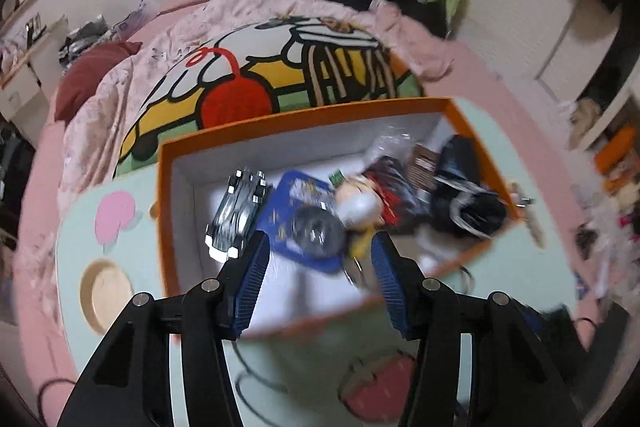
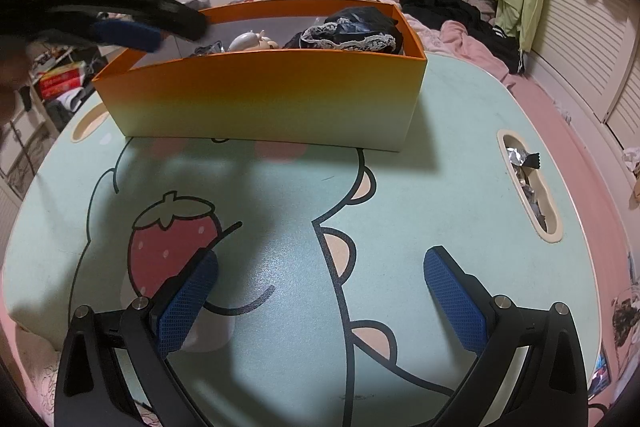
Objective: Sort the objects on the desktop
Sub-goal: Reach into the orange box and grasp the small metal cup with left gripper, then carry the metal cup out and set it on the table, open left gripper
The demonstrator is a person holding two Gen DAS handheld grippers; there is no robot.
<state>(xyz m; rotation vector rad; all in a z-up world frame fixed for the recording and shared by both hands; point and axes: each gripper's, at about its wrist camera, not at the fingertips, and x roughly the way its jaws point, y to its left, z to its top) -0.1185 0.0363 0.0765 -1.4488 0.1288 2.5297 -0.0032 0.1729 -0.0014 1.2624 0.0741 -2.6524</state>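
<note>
From the left wrist, the left gripper (image 1: 318, 259) hangs over the orange box (image 1: 166, 187), jaws part-open and grasping nothing. Below them lie a toy car (image 1: 238, 215), a blue card (image 1: 298, 195), a pale figurine (image 1: 356, 205) and dark cloth (image 1: 466, 203), all blurred.

From the right wrist, the right gripper (image 2: 320, 267) hovers over the mint-green cartoon table (image 2: 440, 187), jaws spread wide and empty. The box stands at the table's far side. A side slot (image 2: 528, 187) holds foil wrappers. Beyond lie a pink bed (image 2: 472, 43) and heaped clothes (image 2: 448, 3).
</note>
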